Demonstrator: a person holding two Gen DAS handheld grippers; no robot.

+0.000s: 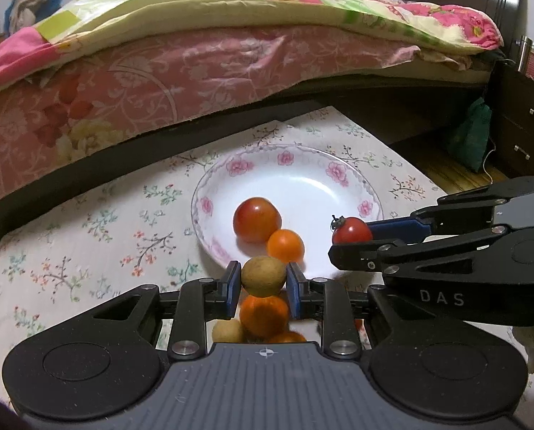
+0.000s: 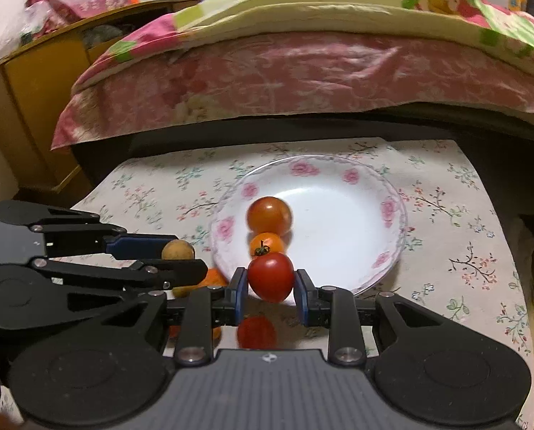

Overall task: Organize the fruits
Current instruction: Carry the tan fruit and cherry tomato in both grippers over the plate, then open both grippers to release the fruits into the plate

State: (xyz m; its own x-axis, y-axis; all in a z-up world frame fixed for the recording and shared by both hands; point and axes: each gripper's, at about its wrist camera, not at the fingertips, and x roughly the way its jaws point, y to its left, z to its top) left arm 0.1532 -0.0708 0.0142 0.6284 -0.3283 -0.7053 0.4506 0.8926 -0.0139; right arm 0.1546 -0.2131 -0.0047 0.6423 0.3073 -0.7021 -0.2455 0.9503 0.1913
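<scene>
My left gripper (image 1: 263, 276) is shut on a tan round fruit (image 1: 263, 275), held just short of the near rim of the white flowered plate (image 1: 302, 165). My right gripper (image 2: 271, 279) is shut on a red cherry tomato (image 2: 271, 276) with a green stem, also at the plate's (image 2: 338, 165) near rim. From the left wrist view that tomato (image 1: 351, 230) shows in the right gripper (image 1: 353, 236) on the right. In the plate lie a larger red-orange tomato (image 1: 256, 219) and a small orange fruit (image 1: 285, 246). More loose fruits, an orange one (image 1: 264, 316) and a pale one (image 1: 228, 330), lie under the left gripper.
The plate rests on a flower-printed cloth (image 1: 87, 229) over a low table. A bed (image 1: 159, 71) with pink and green bedding runs along the far side. A dark drawer cabinet (image 1: 525, 122) stands at the right, a yellow wooden cabinet (image 2: 33, 100) at the left.
</scene>
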